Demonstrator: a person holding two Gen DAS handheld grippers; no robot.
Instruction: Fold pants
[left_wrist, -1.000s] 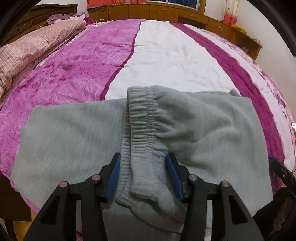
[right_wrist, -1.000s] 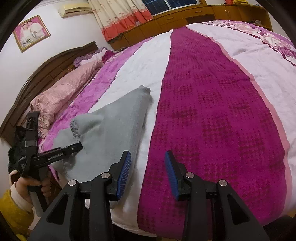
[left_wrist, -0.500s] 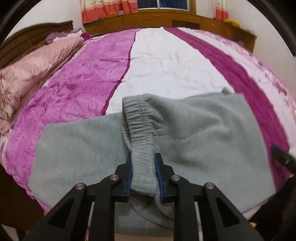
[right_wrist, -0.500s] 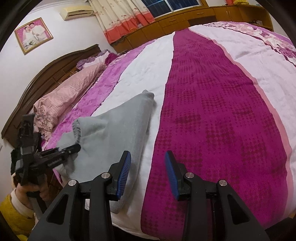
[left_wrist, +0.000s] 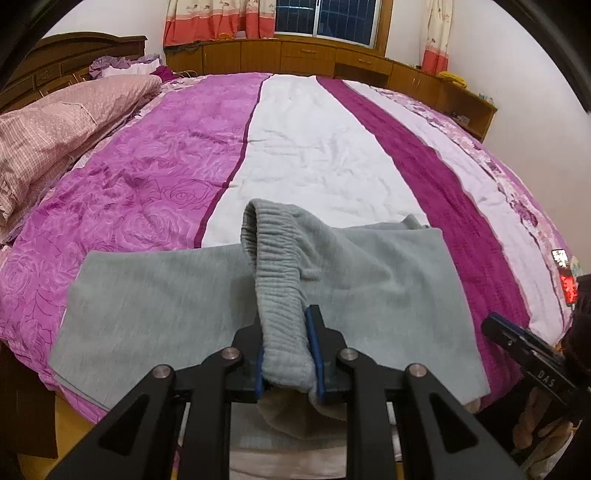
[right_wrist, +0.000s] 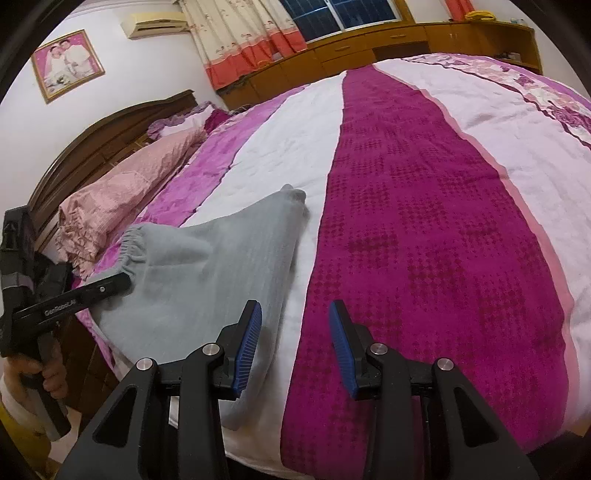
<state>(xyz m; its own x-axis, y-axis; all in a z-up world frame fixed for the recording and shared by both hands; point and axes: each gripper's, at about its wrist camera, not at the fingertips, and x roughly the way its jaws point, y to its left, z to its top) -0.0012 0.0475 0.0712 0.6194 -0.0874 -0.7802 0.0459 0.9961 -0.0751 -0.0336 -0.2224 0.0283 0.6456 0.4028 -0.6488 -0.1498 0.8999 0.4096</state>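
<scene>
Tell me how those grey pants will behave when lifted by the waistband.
The grey pants look soft and floppy: the waistband bunches in the left gripper, so the legs will probably drape and sag. The thick knit likely grips the pads rather than slipping.

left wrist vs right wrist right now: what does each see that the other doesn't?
Left wrist only: pads of the left gripper clamped on the grey waistband, and the flat pant legs spread to the left.

Right wrist only: the right gripper open over the bedspread with nothing between its pads, plus the wall picture and air conditioner.

Both: the pants, bedspread, pink pillow, window.
</scene>
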